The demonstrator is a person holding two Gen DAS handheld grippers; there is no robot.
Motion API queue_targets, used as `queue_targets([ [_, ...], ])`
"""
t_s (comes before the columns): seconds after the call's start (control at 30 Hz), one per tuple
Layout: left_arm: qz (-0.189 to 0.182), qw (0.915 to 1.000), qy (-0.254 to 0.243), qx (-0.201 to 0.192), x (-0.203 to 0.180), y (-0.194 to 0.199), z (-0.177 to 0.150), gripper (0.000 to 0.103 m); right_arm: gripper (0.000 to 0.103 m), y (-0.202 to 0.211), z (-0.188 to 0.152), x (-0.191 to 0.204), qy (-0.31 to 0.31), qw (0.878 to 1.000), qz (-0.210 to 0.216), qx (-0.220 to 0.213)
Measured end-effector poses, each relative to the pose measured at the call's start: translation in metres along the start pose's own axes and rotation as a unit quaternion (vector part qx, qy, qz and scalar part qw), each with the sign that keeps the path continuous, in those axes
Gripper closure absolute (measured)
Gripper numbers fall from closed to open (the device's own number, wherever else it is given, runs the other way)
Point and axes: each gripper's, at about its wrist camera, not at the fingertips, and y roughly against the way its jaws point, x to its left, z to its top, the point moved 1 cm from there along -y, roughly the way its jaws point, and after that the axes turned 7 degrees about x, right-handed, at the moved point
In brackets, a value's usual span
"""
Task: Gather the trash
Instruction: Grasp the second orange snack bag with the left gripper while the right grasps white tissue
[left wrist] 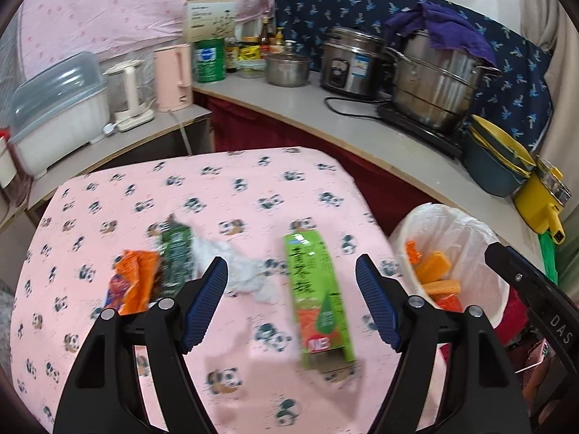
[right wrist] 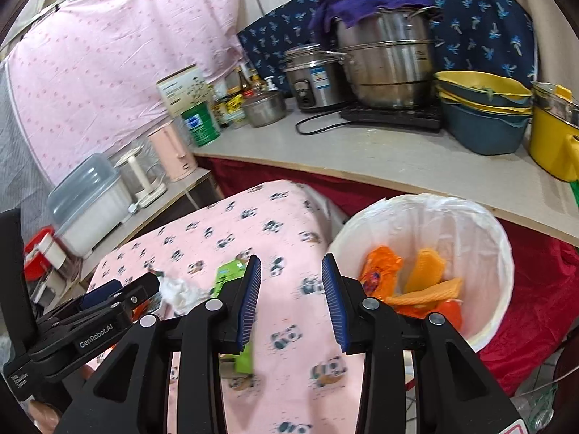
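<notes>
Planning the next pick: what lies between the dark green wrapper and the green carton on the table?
In the left wrist view, a crumpled white tissue lies on the cloth between the dark green wrapper and green carton.

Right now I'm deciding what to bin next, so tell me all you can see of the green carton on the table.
The green carton is a long, flat, box-shaped drink pack, seemingly of coated card, bright green with dark characters, an orange-red band and a white label near its lower end. It lies on its side on the pink panda cloth, running away from the camera, apart from the tissue. Nothing grips it; its near end looks opened or crushed, though blur hides detail.
</notes>
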Motion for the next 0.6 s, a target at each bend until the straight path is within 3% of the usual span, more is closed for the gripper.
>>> queue_targets([
  [0.37,0.043,0.997,0.061,0.02,0.085,0.002,-0.027,0.032,0.068,-0.025,-0.025,0.072,0.052,0.997,0.034,0.038],
  [0.6,0.066,0.9944,0.075,0.035,0.124,-0.004,-0.044,0.032,0.068,-0.053,-0.036,0.107,0.073,0.994,0.053,0.069],
])
